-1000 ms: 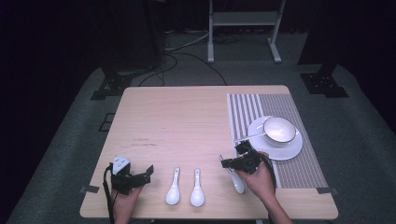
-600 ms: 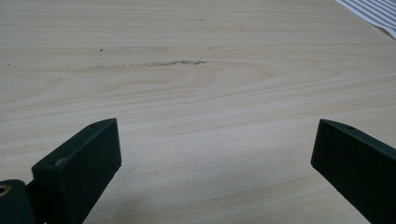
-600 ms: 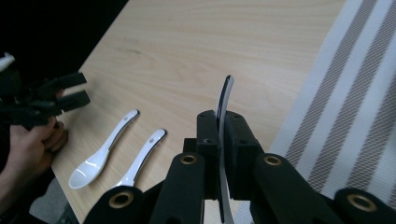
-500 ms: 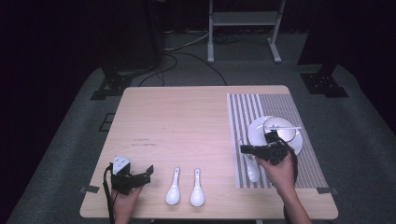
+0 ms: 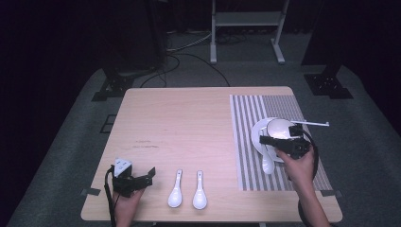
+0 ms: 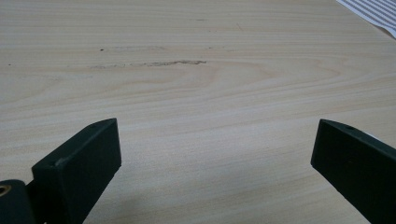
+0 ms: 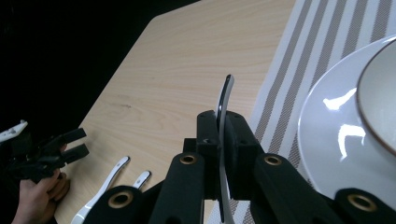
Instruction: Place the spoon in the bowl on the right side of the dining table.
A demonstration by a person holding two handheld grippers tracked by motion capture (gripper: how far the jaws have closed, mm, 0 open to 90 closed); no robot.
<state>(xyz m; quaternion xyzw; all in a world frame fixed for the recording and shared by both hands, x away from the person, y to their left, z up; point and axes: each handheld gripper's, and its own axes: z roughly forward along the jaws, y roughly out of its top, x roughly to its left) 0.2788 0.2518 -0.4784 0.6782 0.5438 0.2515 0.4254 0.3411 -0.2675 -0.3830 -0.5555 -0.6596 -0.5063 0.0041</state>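
White glazed ceramic: soup spoon (image 5: 268, 163) pinched edge-on by its thin handle (image 7: 224, 107) in the right gripper (image 5: 265, 140), jaws closed tight on it, bowl end hanging down over the striped placemat (image 5: 250, 113), just beside the plate (image 5: 257, 135). Probably light and stiff, but slick and chip-prone; likely to pivot or slip in a loose pinch. Best taken mid-handle, flat sides against the pads, as held now; best set down gently, without knocking the rim of the plate or the bowl (image 5: 279, 127) standing on it. Farther out on the table (image 5: 189, 123), two more white spoons (image 5: 175, 191) (image 5: 199, 191) lying side by side near the front edge. Beyond those, left gripper (image 5: 149, 174) resting at the near left corner, jaws wide apart, holding nothing.
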